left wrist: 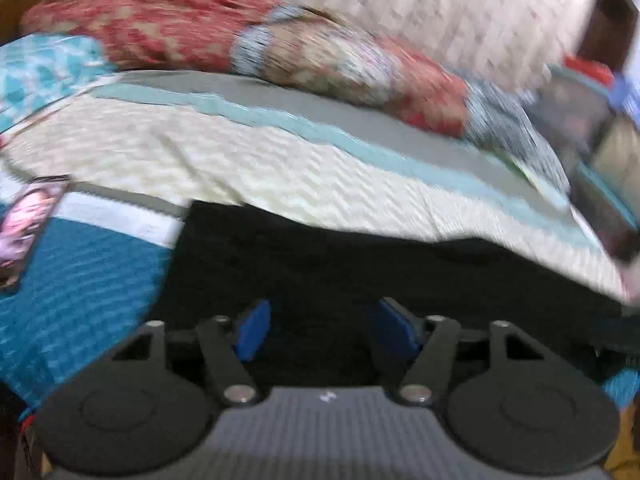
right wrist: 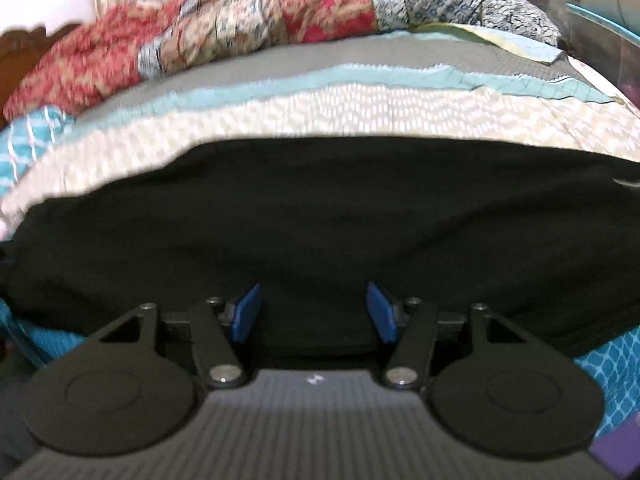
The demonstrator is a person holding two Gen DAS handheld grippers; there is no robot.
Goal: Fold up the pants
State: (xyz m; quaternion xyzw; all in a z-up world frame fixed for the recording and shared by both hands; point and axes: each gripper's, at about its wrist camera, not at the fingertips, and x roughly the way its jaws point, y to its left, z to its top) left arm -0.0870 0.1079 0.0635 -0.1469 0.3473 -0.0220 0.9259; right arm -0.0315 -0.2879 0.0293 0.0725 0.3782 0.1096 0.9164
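**Both claws open at the near edge of the black pants**

Bed covers fill both views: a teal bedspread (left wrist: 80,280) at the left, a cream blanket (left wrist: 240,160) across the middle, and a red patterned quilt (left wrist: 160,20) bunched along the far side. A photo card (left wrist: 28,224) lies on the teal cover at the far left.

On the cream blanket and the teal cover lie the black pants (right wrist: 320,220), spread flat. Their long axis seems to run left to right, across the line of both claws, though the ends are out of view or blurred.

The left claw (left wrist: 320,330) has its blue pads wide apart, with nothing between them; the black cloth lies directly ahead of it and below. The right claw (right wrist: 316,314) is also spread open and empty, right at the near edge of the pants.

Both claws look about equally near to this edge. My judgement is that the next move is to pinch the near edge and carry it forward toward the far edge.
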